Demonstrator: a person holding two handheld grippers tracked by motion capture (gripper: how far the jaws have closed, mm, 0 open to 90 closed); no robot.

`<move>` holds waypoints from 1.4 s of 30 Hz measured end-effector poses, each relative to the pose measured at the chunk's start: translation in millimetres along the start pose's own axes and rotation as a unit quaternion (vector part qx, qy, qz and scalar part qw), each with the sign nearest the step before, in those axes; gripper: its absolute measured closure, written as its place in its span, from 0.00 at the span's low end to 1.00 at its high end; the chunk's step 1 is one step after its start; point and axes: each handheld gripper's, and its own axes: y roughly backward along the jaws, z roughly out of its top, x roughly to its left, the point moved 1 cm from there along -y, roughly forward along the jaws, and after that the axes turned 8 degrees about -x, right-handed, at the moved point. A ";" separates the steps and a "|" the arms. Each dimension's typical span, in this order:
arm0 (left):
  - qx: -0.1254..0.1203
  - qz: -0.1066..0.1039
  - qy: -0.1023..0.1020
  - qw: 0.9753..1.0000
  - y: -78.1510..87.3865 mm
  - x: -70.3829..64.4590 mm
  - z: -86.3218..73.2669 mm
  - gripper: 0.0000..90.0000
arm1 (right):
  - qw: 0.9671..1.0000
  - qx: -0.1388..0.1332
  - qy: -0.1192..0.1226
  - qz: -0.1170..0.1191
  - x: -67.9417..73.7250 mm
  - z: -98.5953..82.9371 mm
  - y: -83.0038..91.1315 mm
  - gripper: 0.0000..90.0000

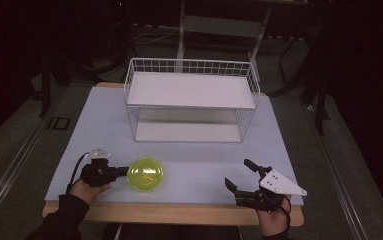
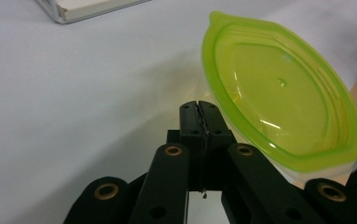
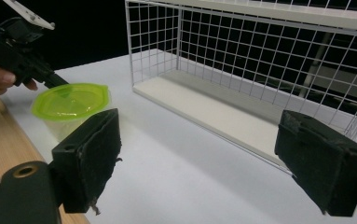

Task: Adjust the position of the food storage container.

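Observation:
A clear tub with a lime-green lid (image 1: 146, 173) stands on the white table near its front edge, left of centre. My left gripper (image 1: 124, 171) lies just left of it, pointing right, with its tips at the lid's rim. In the left gripper view the jaws (image 2: 199, 106) are pressed together with nothing between them, and the lid (image 2: 278, 93) sits right beside them. My right gripper (image 1: 237, 173) rests at the front right, wide open and empty. Its own view looks between its pads (image 3: 199, 158) at the tub (image 3: 71, 100) and the left gripper (image 3: 57, 80).
A white wire rack (image 1: 191, 102) with an upper and a lower shelf stands at the back middle of the table; its open front faces me (image 3: 260, 56). The wooden table edge (image 1: 179, 212) runs along the front. White tabletop lies between the rack and the grippers.

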 end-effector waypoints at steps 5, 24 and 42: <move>0.003 -0.007 0.002 1.000 -16.0 -3.3 7.5 1.00 | 1.000 0.000 0.000 0.000 -0.2 0.2 0.2 0.16; 0.001 0.046 0.025 0.999 -20.0 10.5 18.9 1.00 | 1.000 0.000 0.000 0.001 -0.6 0.5 1.1 0.16; 0.044 -0.013 0.097 0.994 -29.6 -13.7 -6.5 1.00 | 1.000 0.000 0.004 0.000 1.0 1.5 1.1 0.16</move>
